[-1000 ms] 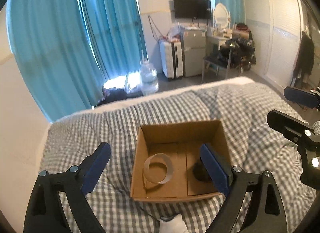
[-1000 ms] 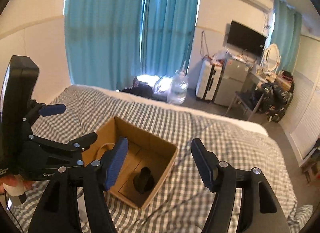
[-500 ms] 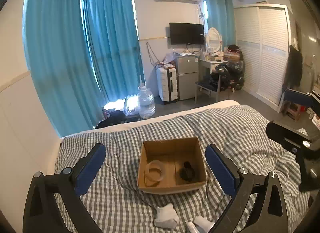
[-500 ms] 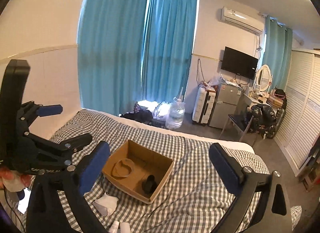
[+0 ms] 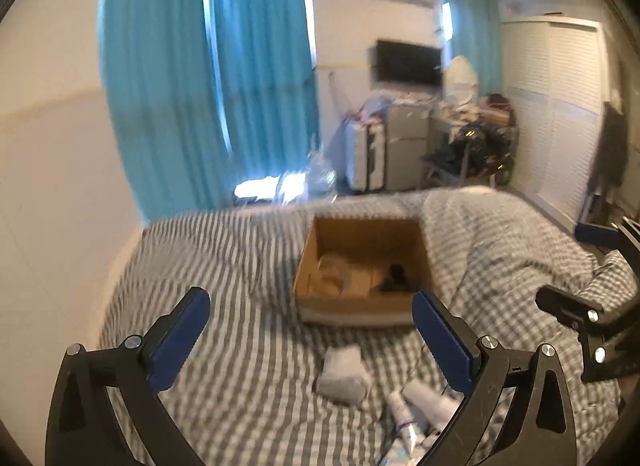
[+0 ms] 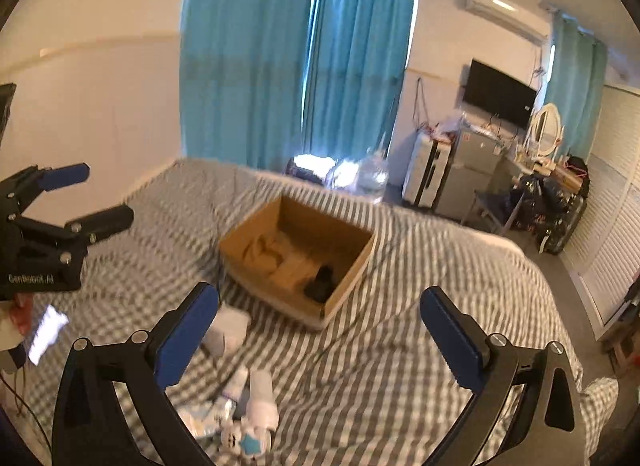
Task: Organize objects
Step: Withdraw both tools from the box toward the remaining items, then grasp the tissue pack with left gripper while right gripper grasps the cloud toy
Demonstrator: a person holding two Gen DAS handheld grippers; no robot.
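Observation:
An open cardboard box (image 5: 362, 308) sits on the grey checked bed (image 5: 248, 266); it also shows in the right wrist view (image 6: 256, 234). Inside lie a clear tape ring (image 5: 332, 266) and a dark object (image 5: 396, 278), also seen from the right (image 6: 320, 282). In front of the box lie a white bundle (image 5: 344, 376) and several white tubes (image 5: 416, 406); the tubes show in the right wrist view (image 6: 256, 398). My left gripper (image 5: 310, 342) is open and empty, above the bed short of the box. My right gripper (image 6: 320, 338) is open and empty above the tubes.
Blue curtains (image 5: 208, 105) hang behind the bed. A suitcase (image 5: 366, 157), a small fridge (image 5: 408, 145) and a cluttered chair (image 5: 468, 153) stand at the far wall. A white wardrobe (image 5: 560, 113) is at the right. A lit phone (image 6: 46, 332) lies at the left.
Both grippers have pulled back and dropped lower, tilting down. The box looks nearer, and the white bundle and tubes in front of it show more fully.

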